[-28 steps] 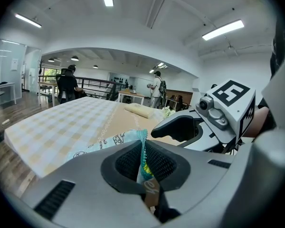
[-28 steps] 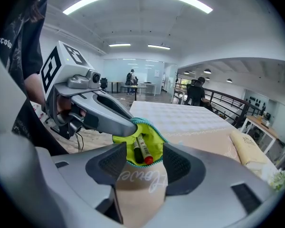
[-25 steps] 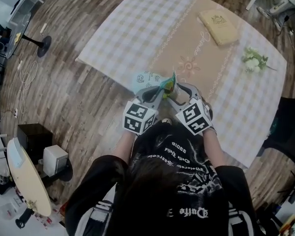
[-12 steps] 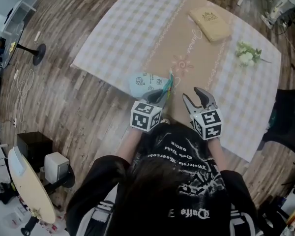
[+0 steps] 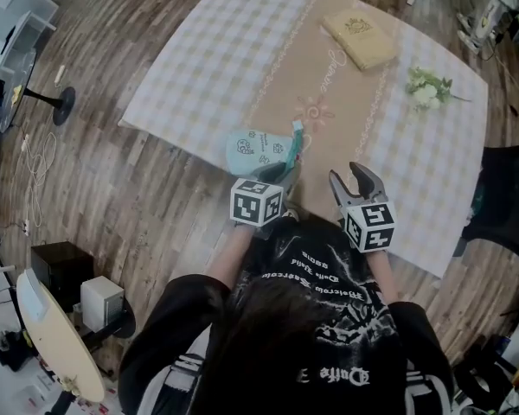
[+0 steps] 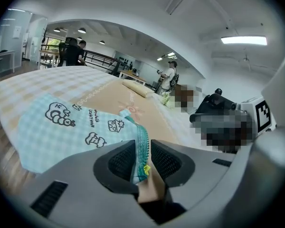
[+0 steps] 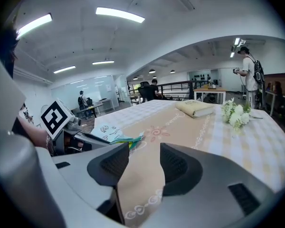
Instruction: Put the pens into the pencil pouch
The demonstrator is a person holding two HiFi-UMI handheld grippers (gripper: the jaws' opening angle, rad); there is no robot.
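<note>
A light blue pencil pouch (image 5: 255, 148) with cartoon prints lies on the table's near edge, its green zipper edge (image 6: 141, 146) toward me. My left gripper (image 5: 281, 173) is at that edge. In the left gripper view its jaws (image 6: 143, 151) are opening, with the zipper strip between them and a small gap on one side. Coloured tips (image 7: 131, 140) show at the pouch's (image 7: 109, 129) mouth; I cannot tell whether they are pens. To the right, my right gripper (image 5: 356, 178) hangs over the beige runner. Its jaws (image 7: 143, 156) are closing slightly, with nothing between them.
A tan book (image 5: 359, 40) lies at the far side of the checked tablecloth (image 5: 225, 50), and a small bunch of white flowers (image 5: 428, 87) sits to its right. A dark chair (image 5: 506, 197) stands by the table's right edge. Wooden floor lies to the left.
The right gripper has moved away from the pouch to the right. The left gripper has come down with the pouch onto the table and its jaws have parted.
</note>
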